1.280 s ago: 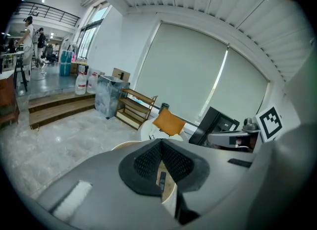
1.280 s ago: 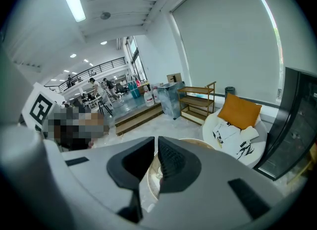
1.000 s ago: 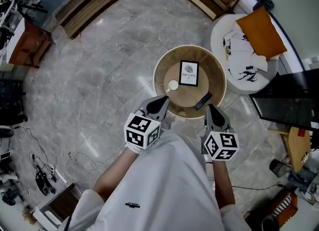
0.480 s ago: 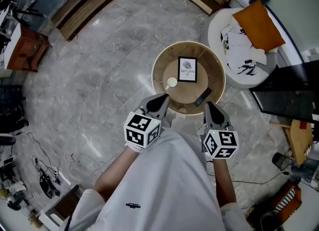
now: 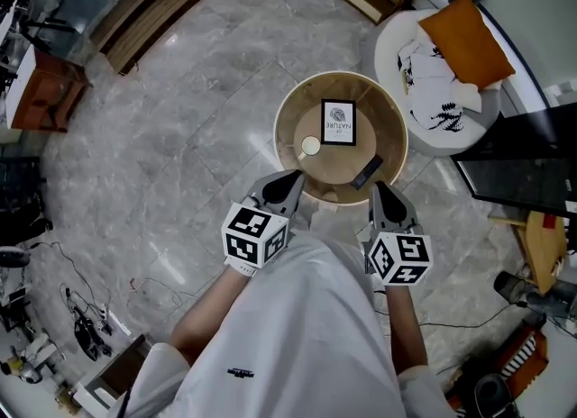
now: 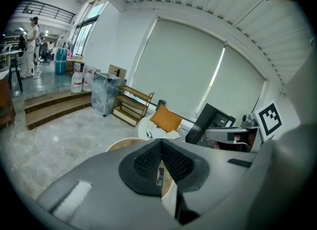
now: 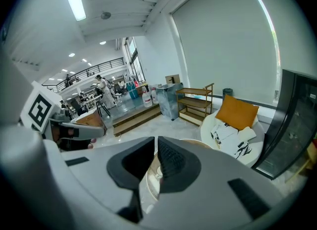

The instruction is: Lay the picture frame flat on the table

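The left gripper (image 5: 290, 182) and right gripper (image 5: 382, 195) keep fingers clenched, empty, at the near rim of the round tabletop (image 5: 386, 132); the picture frame (image 5: 339, 122) sits farther in.

Even light is cast by a ceiling lamp (image 7: 75, 3); soft glare is seen on the floor (image 5: 180, 137). Edges are bent and darkened by fisheye distortion.

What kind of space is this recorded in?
Probably a staged lounge corner inside a big open lab or workshop. There is a round wooden table and a white chair with an orange cushion on a polished stone floor. The right gripper view shows a railed mezzanine and people standing beyond.
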